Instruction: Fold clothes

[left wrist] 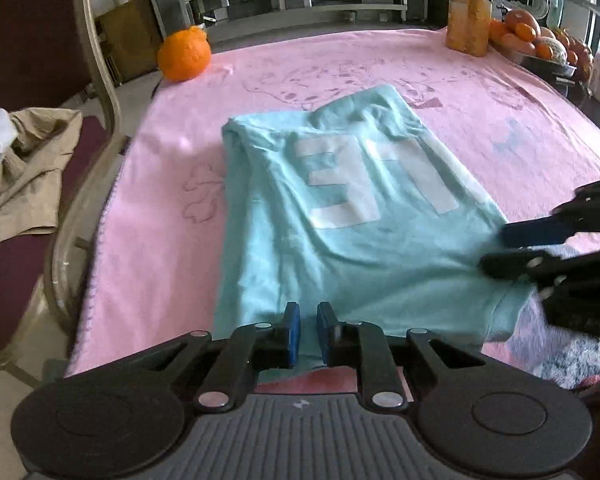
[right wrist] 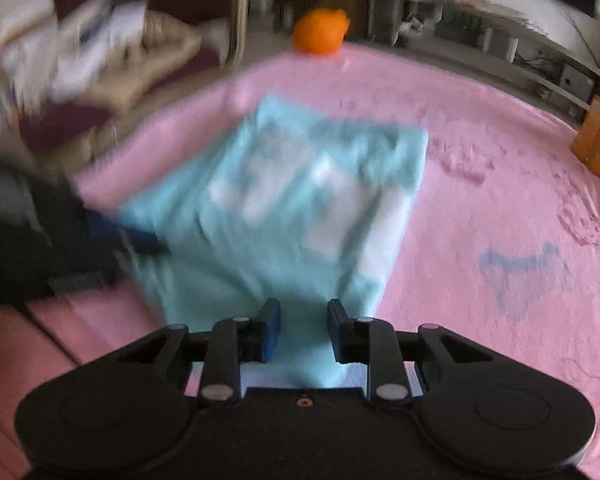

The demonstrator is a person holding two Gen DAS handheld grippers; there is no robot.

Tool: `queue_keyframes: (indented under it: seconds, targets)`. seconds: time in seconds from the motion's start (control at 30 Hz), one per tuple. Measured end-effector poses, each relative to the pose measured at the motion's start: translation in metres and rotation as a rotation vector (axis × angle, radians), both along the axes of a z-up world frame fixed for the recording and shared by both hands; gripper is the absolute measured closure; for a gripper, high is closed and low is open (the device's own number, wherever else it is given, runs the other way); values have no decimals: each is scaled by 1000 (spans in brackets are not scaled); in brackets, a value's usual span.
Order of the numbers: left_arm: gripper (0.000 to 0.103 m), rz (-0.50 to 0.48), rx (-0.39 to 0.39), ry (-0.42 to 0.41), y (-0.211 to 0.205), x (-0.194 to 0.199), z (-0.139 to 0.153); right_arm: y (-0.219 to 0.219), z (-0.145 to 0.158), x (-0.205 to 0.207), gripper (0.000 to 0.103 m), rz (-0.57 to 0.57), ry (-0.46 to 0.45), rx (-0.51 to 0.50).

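A light blue T-shirt (left wrist: 340, 220) with white block letters lies folded lengthwise on a pink blanket (left wrist: 160, 200). My left gripper (left wrist: 308, 326) is at the shirt's near hem, its fingers nearly together with the fabric pinched between them. My right gripper (left wrist: 496, 248) comes in from the right at the same hem's right corner, which is raised a little. In the blurred right wrist view the shirt (right wrist: 292, 208) runs between the fingers of the right gripper (right wrist: 304, 326), which stand a little apart around bunched cloth. The left gripper (right wrist: 148, 242) shows there as a dark blur.
An orange (left wrist: 184, 54) sits at the blanket's far left corner. A fruit bowl (left wrist: 540, 40) and tall yellow containers (left wrist: 468, 12) stand at the far right. A chair (left wrist: 100, 60) on the left holds beige and white clothes (left wrist: 32, 172).
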State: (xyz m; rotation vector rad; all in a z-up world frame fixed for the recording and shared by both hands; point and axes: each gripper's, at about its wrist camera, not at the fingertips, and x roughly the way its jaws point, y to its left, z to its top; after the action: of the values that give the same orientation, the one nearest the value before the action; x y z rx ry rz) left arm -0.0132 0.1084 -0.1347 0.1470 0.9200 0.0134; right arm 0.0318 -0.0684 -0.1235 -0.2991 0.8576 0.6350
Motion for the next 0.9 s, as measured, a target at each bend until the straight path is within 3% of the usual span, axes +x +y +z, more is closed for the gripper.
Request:
queue_keyframes:
  seconds: [0.13, 0.27, 0.43, 0.53, 0.67, 0.77, 0.83, 0.9]
  targets:
    - [85, 37, 1, -5, 15, -13, 16, -25, 11, 3, 79, -67, 82, 27]
    - [85, 78, -84, -108, 25, -8, 55, -58, 53, 7, 78, -131, 96, 153]
    - [85, 129, -192, -237, 38, 0, 103, -79, 120, 26, 78, -147, -30, 236]
    - [83, 92, -184, -203, 23, 30, 95, -80, 135, 41, 79, -120, -117, 184]
    - [85, 27, -150, -90, 10, 76, 56, -66, 116, 75, 78, -94, -106, 89]
    - [93, -47, -170, -13, 6, 109, 29, -50, 72, 112, 81, -91, 18, 82]
    - [94, -92, -225, -6, 8, 125, 21, -41, 44, 137, 95, -78, 166, 191]
    - [94, -126, -292, -7, 10, 143, 14, -31, 17, 159, 95, -47, 340, 347]
